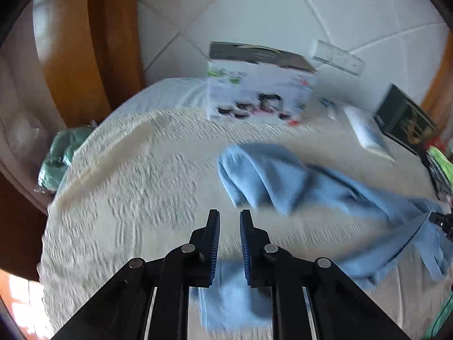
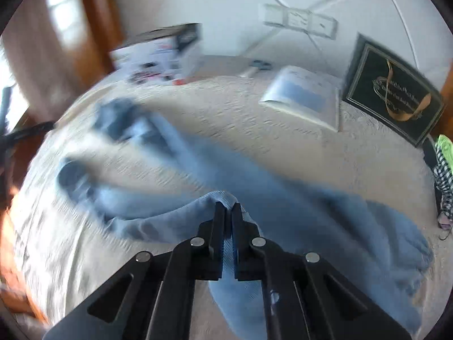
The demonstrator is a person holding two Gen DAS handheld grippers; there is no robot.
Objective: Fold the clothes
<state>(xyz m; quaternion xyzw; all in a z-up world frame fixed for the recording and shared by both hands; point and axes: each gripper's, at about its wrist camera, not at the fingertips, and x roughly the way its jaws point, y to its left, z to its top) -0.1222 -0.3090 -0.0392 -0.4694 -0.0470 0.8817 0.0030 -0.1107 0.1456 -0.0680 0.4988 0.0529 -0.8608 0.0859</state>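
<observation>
The light-blue garment [image 2: 254, 170] lay stretched across the cream bedspread [image 1: 127, 184], the right claw [image 2: 228, 208] clamped on a raised fold (pads nearly meeting) and the left claw [image 1: 229, 218] narrowed onto a trailing blue edge.

Blue garment [image 1: 271, 175] on cream bedspread [image 1: 136, 198], printed box [image 1: 257, 90] behind

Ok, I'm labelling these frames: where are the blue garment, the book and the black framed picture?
blue garment [image 2: 283, 198]: right wrist view, its middle.
book [image 2: 305, 96]: right wrist view, its cover.
black framed picture [image 2: 393, 90]: right wrist view, its dark centre.
</observation>
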